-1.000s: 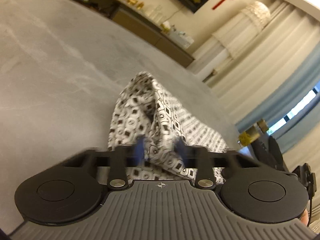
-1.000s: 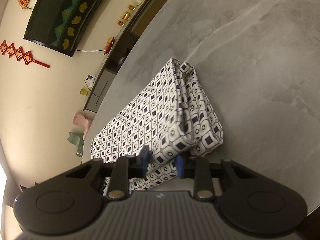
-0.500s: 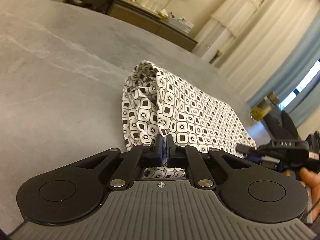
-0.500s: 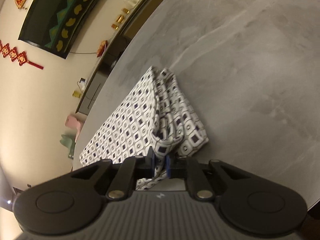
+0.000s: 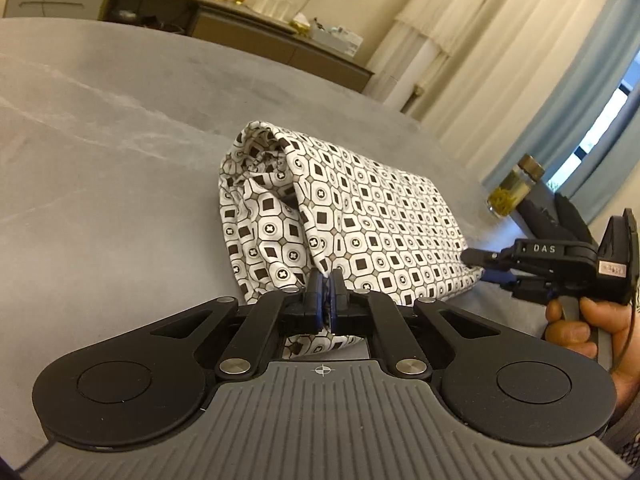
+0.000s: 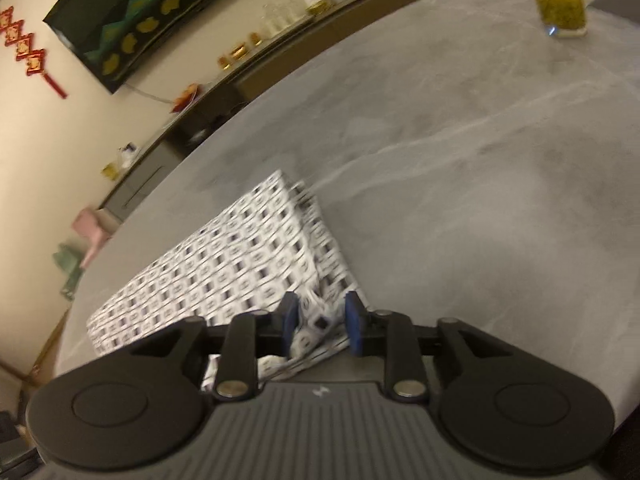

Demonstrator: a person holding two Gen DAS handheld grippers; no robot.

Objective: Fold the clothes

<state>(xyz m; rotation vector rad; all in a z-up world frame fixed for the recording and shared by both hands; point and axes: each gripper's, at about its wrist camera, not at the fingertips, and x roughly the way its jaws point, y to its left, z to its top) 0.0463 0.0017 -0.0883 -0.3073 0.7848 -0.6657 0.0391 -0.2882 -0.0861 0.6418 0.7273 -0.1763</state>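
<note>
One folded patterned garment (image 5: 360, 216), one grey table (image 5: 100, 168), two grippers, left gripper (image 5: 325, 294), right gripper (image 6: 322, 320), one glass jar (image 5: 514, 190), one hand (image 5: 576, 324)

The left gripper (image 5: 325, 294) had its jaws clamped on the near edge of the folded patterned cloth (image 5: 360, 220), which lay on the grey counter (image 5: 100, 184); the right gripper (image 5: 486, 266) met its far corner.

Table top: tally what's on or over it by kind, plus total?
Patterned cloth, folded on the grey table: 1
Glass jar with yellow-green contents: 1
Grippers: 2, left gripper pinching the cloth, right gripper with pads apart around it
Total: 4
</note>
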